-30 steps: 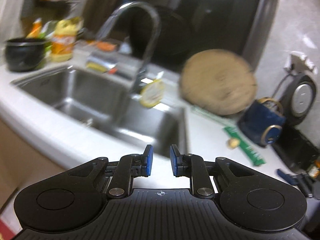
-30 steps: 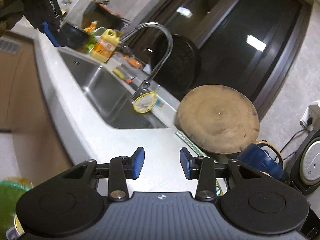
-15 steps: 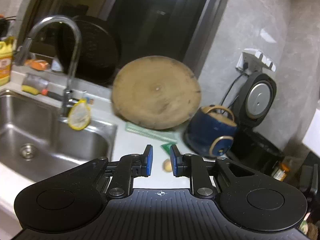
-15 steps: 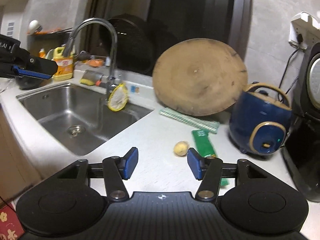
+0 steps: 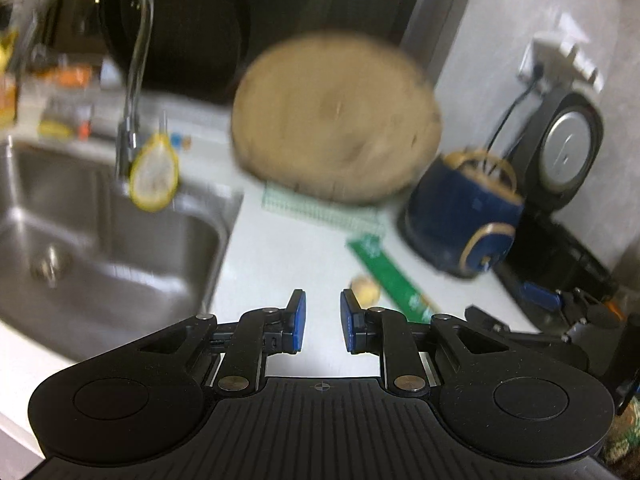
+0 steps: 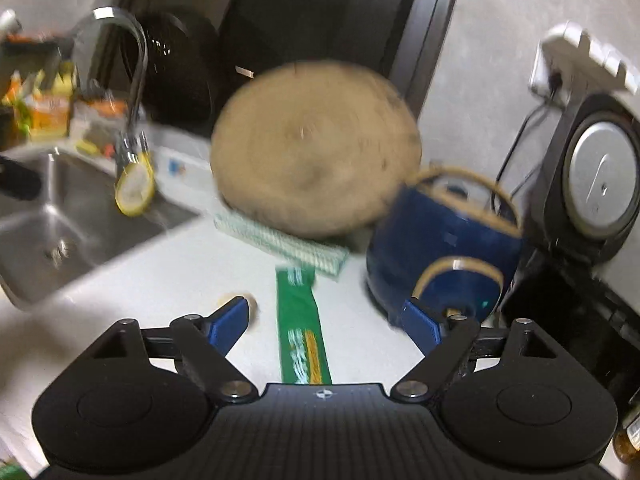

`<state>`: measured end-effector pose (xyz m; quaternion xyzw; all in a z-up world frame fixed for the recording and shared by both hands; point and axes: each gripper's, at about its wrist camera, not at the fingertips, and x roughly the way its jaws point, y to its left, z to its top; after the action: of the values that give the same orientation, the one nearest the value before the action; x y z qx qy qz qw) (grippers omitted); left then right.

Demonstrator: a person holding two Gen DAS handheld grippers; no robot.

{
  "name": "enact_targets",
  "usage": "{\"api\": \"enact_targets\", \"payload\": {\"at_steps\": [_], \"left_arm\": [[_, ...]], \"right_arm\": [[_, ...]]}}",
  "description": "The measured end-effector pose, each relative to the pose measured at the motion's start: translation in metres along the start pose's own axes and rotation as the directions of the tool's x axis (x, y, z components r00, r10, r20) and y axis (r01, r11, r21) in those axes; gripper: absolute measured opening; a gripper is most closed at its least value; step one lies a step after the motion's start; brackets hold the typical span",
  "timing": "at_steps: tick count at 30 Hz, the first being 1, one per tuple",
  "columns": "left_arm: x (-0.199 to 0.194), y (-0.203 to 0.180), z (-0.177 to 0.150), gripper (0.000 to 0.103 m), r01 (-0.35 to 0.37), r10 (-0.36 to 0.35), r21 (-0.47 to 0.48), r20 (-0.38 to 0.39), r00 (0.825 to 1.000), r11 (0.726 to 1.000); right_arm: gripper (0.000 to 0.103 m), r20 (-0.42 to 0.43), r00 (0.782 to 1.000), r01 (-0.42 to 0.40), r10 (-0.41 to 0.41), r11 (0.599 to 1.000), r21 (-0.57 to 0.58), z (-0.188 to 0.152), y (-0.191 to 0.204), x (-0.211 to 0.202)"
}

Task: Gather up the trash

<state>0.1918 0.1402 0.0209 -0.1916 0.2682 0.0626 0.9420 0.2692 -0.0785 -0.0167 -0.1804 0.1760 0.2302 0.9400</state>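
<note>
Opening empty, right tongs [image 6: 326, 320] straddle green wrapper [image 6: 302, 328] beside blue kettle [image 6: 444, 240]; left tongs [image 5: 322, 328] narrowly parted.

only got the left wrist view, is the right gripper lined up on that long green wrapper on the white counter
observer: Yes. In the right wrist view the long green wrapper runs straight down the gap of the right gripper, whose fingers are opening wide and touching nothing.
operator: and the small tan lump, where is it from there
observer: The small tan lump is partly hidden behind that gripper's left finger, off to the wrapper's left.
</note>
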Motion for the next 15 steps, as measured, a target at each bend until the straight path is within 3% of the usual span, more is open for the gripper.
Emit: {"api": "enact_targets", "payload": {"at_steps": [3,7,11,15], "left_arm": [[0.024,0.005,-0.016,0.022,-0.001,-0.004,-0.051,-0.084,0.996,0.999],[0.027,0.004,-0.039,0.022,-0.006,-0.003,-0.085,-0.115,0.993,0.996],[0.014,0.004,-0.058,0.022,-0.089,0.075,-0.094,-0.139,0.987,0.992],[0.002,0.007,-0.063,0.022,-0.166,0.148,-0.116,-0.148,0.978,0.979]], "right_arm": [[0.084,-0.050,0.995,-0.084,0.088,0.994,0.073,-0.014,-0.007,0.015],[0.084,-0.039,0.986,-0.157,0.162,0.982,0.102,-0.012,-0.003,0.031],[0.084,-0.046,0.979,-0.192,0.201,0.970,0.149,0.003,0.008,0.062],[0.084,-0.100,0.957,-0.244,0.273,0.940,0.237,0.015,0.018,0.105]]}}
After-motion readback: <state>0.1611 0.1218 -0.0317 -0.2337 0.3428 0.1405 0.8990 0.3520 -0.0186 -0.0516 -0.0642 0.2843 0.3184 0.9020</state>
